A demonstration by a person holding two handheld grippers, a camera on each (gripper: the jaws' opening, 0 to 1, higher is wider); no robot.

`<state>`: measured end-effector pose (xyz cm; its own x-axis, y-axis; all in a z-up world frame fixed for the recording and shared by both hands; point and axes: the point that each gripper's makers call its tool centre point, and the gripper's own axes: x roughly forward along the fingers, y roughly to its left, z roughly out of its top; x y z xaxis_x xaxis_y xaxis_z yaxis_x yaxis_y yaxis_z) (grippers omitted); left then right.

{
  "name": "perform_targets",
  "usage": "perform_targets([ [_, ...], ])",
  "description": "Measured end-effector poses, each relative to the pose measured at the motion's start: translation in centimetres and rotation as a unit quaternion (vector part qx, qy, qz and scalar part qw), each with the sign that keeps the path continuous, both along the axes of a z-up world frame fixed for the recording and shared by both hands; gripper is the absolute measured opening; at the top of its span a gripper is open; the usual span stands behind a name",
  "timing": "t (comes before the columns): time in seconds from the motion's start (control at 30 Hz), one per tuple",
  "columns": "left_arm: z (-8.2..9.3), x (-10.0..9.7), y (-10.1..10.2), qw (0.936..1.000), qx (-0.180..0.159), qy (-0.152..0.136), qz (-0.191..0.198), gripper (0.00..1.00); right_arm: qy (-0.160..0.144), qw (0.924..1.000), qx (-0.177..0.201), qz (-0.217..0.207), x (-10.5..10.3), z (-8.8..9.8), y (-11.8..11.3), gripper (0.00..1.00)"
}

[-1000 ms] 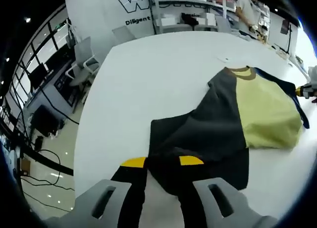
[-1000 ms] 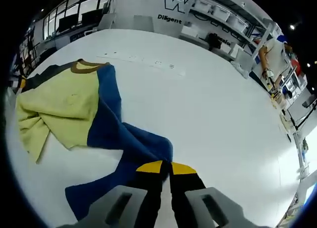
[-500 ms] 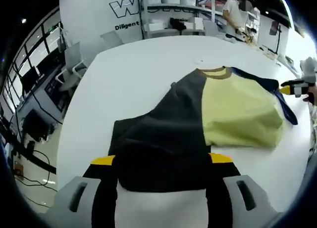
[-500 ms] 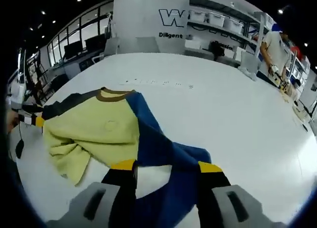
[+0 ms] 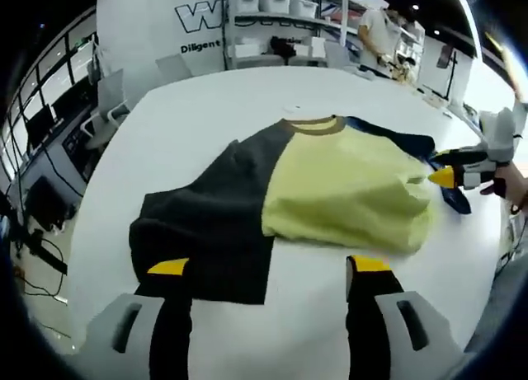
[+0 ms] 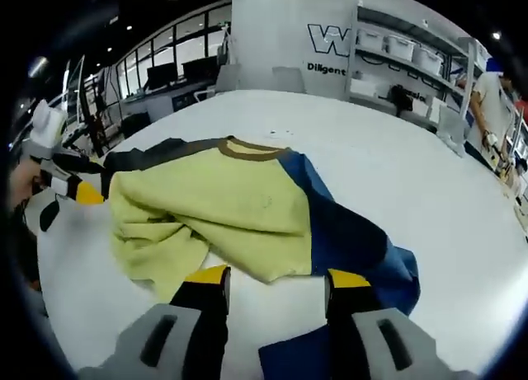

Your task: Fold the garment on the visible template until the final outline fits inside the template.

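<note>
Both jaws of my left gripper (image 5: 268, 269) and right gripper (image 6: 268, 279) stand apart, empty. One shirt (image 5: 330, 190) lies mid-table (image 5: 206, 108), collar (image 5: 315, 124) toward the far edge, two sleeves outward.

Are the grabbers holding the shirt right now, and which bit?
No, nothing is held. The left gripper and the right gripper are both open, with the shirt lying loose on the table.
</note>
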<state>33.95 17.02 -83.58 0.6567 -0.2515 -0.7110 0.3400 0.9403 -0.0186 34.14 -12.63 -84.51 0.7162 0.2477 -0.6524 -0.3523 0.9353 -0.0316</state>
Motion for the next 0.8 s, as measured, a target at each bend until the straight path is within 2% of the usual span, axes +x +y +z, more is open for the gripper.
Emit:
perform_targets([
  [0.07,0.1,0.1,-0.6,0.9999,-0.003,-0.016,0.0,0.76,-0.023,0.9997,-0.007,0.007,0.1,0.3,0.4,0.3],
  [0.1,0.1,0.0,-0.7,0.9999,-0.005,-0.015,-0.001,0.75,-0.025,0.9996,-0.007,0.01,0.2,0.3,0.5,0.28],
  [0.13,0.0,0.0,-0.9,0.9999,-0.007,-0.013,-0.002,0.74,-0.028,0.9995,-0.006,0.013,0.2,0.3,0.6,0.28],
  [0.17,-0.3,-0.6,-3.4,0.9988,-0.047,-0.001,-0.013,0.74,-0.038,0.9991,-0.002,0.02,-0.1,0.2,1.5,0.3],
  [0.3,-0.5,-1.0,-5.0,0.9984,-0.054,-0.004,-0.016,0.73,-0.034,0.9986,0.002,0.041,-0.2,-0.3,2.9,0.34],
  [0.47,-0.5,-1.8,-7.5,0.9958,-0.09,0.004,-0.018,0.72,-0.03,0.998,-0.009,0.055,-0.2,-0.8,3.8,0.35],
  [0.63,-0.5,-2.3,-9.7,0.995,-0.095,0.0,-0.033,0.64,-0.042,0.9965,-0.03,0.066,0.3,-0.7,4.0,0.35],
  [0.7,-0.6,-2.6,-10.6,0.9946,-0.097,0.002,-0.037,0.64,-0.049,0.9951,-0.042,0.075,0.6,-0.7,4.1,0.34],
  [0.73,-0.7,-2.7,-10.8,0.9944,-0.098,0.004,-0.039,0.64,-0.05,0.9949,-0.044,0.076,0.7,-0.7,4.2,0.33],
  [0.77,-1.2,-3.1,-12.1,0.9933,-0.103,0.017,-0.048,0.64,-0.057,0.9917,-0.063,0.097,1.0,-0.8,4.5,0.32],
  [0.8,-1.4,-3.2,-12.6,0.9931,-0.103,0.02,-0.053,0.63,-0.055,0.9912,-0.066,0.101,1.1,-1.0,4.6,0.31],
])
